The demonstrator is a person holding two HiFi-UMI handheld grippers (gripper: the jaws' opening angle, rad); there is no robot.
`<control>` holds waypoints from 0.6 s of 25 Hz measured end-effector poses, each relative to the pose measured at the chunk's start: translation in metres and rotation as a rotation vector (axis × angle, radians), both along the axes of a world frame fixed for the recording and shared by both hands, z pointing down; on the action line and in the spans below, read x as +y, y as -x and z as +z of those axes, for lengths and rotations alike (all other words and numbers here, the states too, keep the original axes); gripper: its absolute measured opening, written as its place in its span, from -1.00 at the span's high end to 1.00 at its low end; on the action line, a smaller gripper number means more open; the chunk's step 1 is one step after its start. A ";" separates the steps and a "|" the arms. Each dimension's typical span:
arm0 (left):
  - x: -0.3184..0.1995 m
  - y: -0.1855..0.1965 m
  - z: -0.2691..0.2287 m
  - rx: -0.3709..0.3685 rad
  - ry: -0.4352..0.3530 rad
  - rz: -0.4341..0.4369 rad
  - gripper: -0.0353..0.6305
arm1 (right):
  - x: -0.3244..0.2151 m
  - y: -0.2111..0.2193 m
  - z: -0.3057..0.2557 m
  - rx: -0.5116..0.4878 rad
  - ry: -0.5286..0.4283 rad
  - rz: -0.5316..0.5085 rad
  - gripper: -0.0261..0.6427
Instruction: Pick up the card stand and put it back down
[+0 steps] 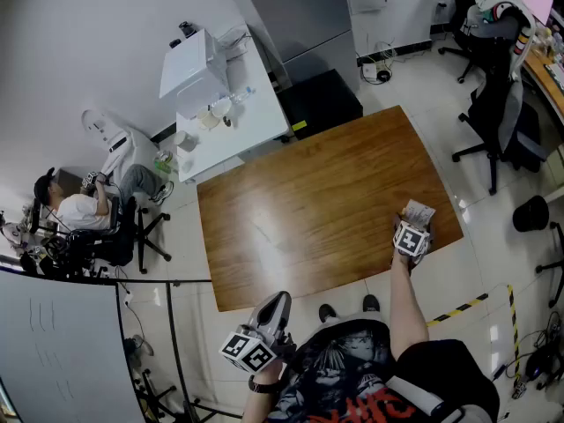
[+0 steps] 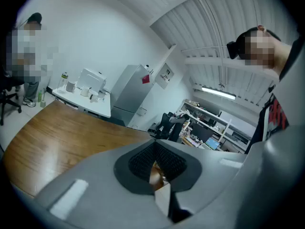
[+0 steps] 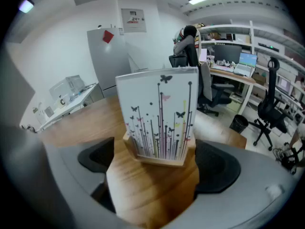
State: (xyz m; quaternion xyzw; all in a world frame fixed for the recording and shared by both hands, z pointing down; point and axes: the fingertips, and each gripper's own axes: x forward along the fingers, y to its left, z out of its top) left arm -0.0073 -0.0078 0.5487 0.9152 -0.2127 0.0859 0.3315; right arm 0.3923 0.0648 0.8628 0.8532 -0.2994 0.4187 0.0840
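The card stand [image 1: 418, 211] is a white card with black stems and butterflies in a pale wooden base. It stands upright near the front right corner of the brown wooden table [image 1: 308, 201]. In the right gripper view the card stand [image 3: 159, 118] sits between the jaws of my right gripper [image 3: 157, 173], which is open, with a gap on each side of the base. From the head view my right gripper [image 1: 412, 229] is just in front of the stand. My left gripper [image 1: 270, 314] hangs off the table's front edge, shut and holding nothing [image 2: 155, 165].
A white desk [image 1: 229, 104] with boxes and bottles stands beyond the table's far left corner. A person sits on a chair [image 1: 75, 214] at the left. Office chairs [image 1: 502, 122] stand at the right, and a whiteboard [image 1: 53, 351] at the lower left.
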 end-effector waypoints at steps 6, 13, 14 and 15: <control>-0.012 -0.026 0.007 0.017 -0.006 0.012 0.90 | -0.030 -0.044 0.018 0.107 0.066 -0.115 -0.61; -0.009 -0.035 0.021 0.017 -0.002 -0.009 0.90 | -0.029 -0.027 -0.007 0.211 -0.003 -0.268 -0.60; -0.011 -0.034 0.021 0.019 -0.003 -0.015 0.90 | -0.026 -0.023 -0.017 0.226 -0.019 -0.279 -0.60; -0.014 -0.032 0.022 0.023 -0.006 -0.024 0.90 | -0.024 -0.020 -0.029 0.243 -0.037 -0.293 -0.60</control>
